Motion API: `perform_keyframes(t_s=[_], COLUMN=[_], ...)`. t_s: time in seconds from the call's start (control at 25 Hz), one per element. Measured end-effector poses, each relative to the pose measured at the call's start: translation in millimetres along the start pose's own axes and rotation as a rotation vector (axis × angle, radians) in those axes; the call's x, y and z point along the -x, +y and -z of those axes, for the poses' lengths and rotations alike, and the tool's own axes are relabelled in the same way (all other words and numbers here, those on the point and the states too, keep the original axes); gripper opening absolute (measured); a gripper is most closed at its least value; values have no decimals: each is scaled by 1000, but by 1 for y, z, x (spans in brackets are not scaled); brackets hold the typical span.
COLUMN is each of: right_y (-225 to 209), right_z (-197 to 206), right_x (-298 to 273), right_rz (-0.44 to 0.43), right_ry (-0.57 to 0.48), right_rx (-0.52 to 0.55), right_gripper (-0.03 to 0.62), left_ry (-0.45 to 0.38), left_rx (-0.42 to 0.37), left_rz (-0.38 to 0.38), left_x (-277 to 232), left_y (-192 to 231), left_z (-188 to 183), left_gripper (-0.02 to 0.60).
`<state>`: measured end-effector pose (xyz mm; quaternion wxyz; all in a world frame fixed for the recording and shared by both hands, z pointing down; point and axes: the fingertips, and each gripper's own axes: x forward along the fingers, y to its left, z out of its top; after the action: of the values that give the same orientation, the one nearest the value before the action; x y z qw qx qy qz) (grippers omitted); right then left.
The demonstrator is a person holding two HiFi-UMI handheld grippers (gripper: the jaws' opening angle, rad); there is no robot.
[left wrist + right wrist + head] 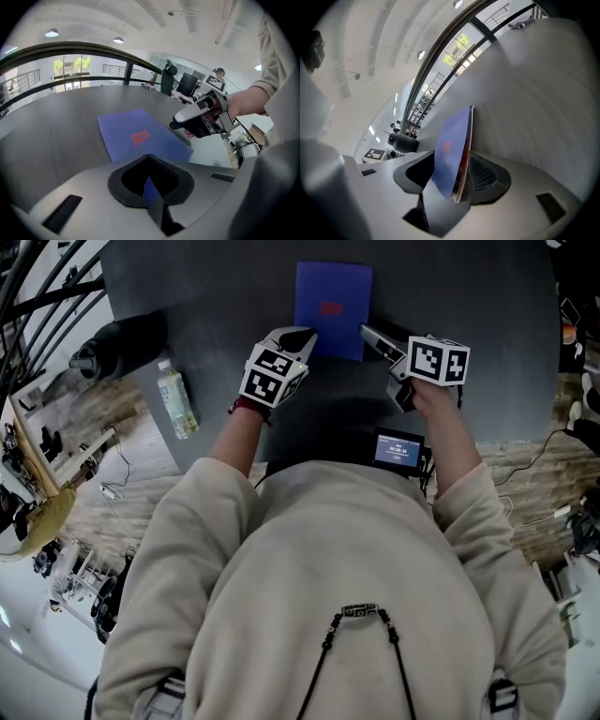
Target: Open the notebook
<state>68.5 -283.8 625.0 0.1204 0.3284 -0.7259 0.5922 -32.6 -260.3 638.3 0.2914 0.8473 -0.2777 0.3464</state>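
Grey table bears a blue notebook, its red print illegible.

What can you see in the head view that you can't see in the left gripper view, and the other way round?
Only the head view shows the plastic bottle, the small screen by the person's chest, the beige sweater and the left gripper from outside. Only the left gripper view shows ceiling lights, windows with green trees and a black office chair. Both show the closed blue notebook on the grey table and the right gripper at its edge.
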Motion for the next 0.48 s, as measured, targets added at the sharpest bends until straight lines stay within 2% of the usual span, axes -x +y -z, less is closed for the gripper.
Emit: perform_keyframes(t_s=[0.16,0.32,0.48], right_y=[-4,-6,-9], right_z=[3,7,15], right_x=[-3,-8,-14], right_rz=[18,24,48], right_ry=[13,37,70], right_rx=[7,16,33], right_gripper=[216,216,216], left_ry=[33,34,67], left_rx=[9,12,55], left_rz=[-19,-36,-19], left_x=[-5,-7,-7], left_y=[-1,1,0], left_z=[19,19,23], left_gripper=[3,3,4])
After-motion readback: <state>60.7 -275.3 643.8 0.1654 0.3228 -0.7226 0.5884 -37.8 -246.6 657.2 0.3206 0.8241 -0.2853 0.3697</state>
